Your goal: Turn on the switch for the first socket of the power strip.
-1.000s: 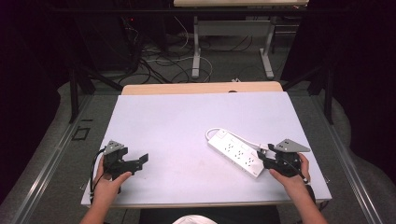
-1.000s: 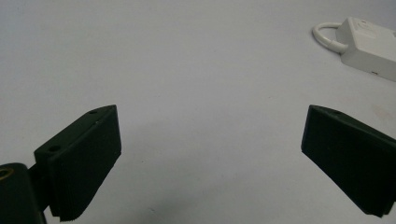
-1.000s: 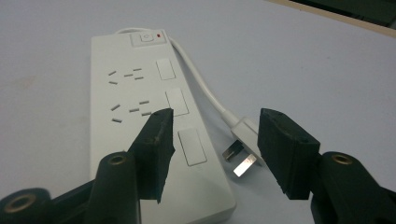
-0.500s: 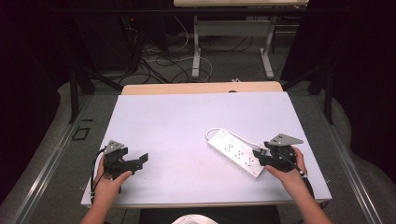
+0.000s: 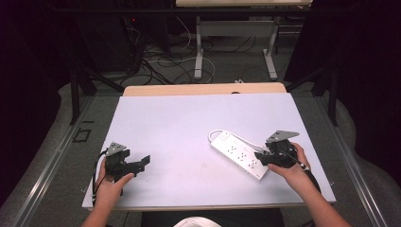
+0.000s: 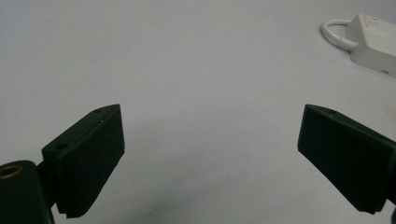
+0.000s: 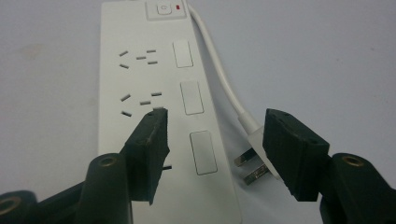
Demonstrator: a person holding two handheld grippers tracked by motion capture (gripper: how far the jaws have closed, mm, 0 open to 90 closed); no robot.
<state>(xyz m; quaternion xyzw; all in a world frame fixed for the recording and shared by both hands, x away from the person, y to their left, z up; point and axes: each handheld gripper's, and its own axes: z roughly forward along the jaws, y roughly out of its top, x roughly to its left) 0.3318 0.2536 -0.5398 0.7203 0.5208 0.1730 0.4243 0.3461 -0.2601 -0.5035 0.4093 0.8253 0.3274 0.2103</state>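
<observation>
A white power strip (image 5: pixel 238 153) lies at an angle on the right half of the white table (image 5: pixel 189 123). Its white cable (image 7: pixel 219 79) loops from the switch end back along the strip and ends in a plug (image 7: pixel 256 161) with bare metal prongs, lying beside the strip's near end. My right gripper (image 5: pixel 261 158) is open over that near end. In the right gripper view (image 7: pixel 215 116) one jaw stands over the strip's sockets and the other just outside the plug. My left gripper (image 5: pixel 140 164) rests open at the front left, its jaws wide apart (image 6: pixel 211 112) above bare table, with the strip's far end (image 6: pixel 373 37) off to the upper right.
A wooden board edge (image 5: pixel 203 89) runs along the table's far side. Beyond it on the floor lie tangled cables (image 5: pixel 175 59) and the legs of another desk (image 5: pixel 199 52). Dark metal struts (image 5: pixel 80 90) stand at both sides.
My right gripper has edged forward and slightly left, onto the near end of the power strip. The left gripper has stayed where it was.
</observation>
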